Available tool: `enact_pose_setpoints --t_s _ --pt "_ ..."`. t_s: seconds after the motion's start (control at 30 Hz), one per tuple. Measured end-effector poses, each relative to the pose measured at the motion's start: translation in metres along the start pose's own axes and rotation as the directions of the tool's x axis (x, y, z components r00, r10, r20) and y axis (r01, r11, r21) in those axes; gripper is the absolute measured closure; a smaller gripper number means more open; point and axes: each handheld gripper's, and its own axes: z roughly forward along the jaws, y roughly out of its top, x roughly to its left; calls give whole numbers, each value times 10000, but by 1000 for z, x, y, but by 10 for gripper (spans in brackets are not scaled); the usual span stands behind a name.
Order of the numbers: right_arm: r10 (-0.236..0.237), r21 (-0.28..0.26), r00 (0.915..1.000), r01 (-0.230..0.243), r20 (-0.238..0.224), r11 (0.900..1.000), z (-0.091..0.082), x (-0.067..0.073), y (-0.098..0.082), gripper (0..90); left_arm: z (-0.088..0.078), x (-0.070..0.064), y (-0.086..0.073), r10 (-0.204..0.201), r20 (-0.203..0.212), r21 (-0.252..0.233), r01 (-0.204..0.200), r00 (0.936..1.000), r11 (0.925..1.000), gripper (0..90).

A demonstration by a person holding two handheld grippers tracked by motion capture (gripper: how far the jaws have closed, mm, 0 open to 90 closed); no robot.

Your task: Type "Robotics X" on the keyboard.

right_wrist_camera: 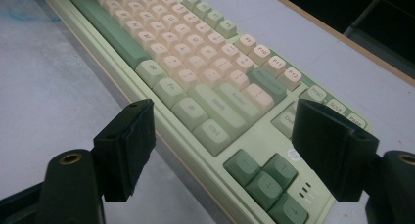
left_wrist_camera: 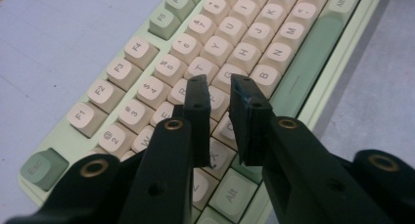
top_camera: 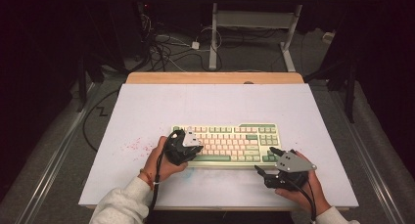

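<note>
the keyboard (top_camera: 230, 143) lies near the table's (top_camera: 147, 106) near edge. the left gripper (left_wrist_camera: 218, 94), jaws slightly apart and holding nothing, hovers over the left letter keys; it should descend straight onto one key. the right gripper (right_wrist_camera: 222, 150) waits wide open, empty, at the keyboard's right end.

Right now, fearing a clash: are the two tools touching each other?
Apart. High view: left tool over the keyboard's left keys, right tool off its right end, a wide gap between.

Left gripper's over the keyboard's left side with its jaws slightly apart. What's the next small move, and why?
Probably lower the left gripper onto a key: its jaws, narrowly parted, hover over the letter rows of the keyboard gripping nothing. The right gripper waits open at the right end.
</note>
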Motion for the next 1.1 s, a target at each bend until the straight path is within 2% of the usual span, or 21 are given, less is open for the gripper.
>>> enact_pose_setpoints --t_s 0.33,0.43,0.8,0.97,1.1 --pt "-1 3 10000 1 -19 10000 0 0 0 244 -1 -1 -1 130 -167 -106 -132 9998 9999 665" --pt "-6 -1 10000 6 -24 10000 0 0 0 244 -2 -1 -2 192 -253 -73 -194 9995 9998 598" --pt "-7 -12 10000 7 -25 10000 0 0 0 244 -8 -4 -8 245 -713 -590 -288 9972 9978 346" --pt "-11 0 10000 11 -33 10000 0 0 0 244 -15 -5 -13 300 -821 -908 -375 9962 9952 280" --pt "-45 2 10000 45 -52 10000 0 1 0 244 -21 -5 -20 177 -944 -1098 -281 9954 9936 250"
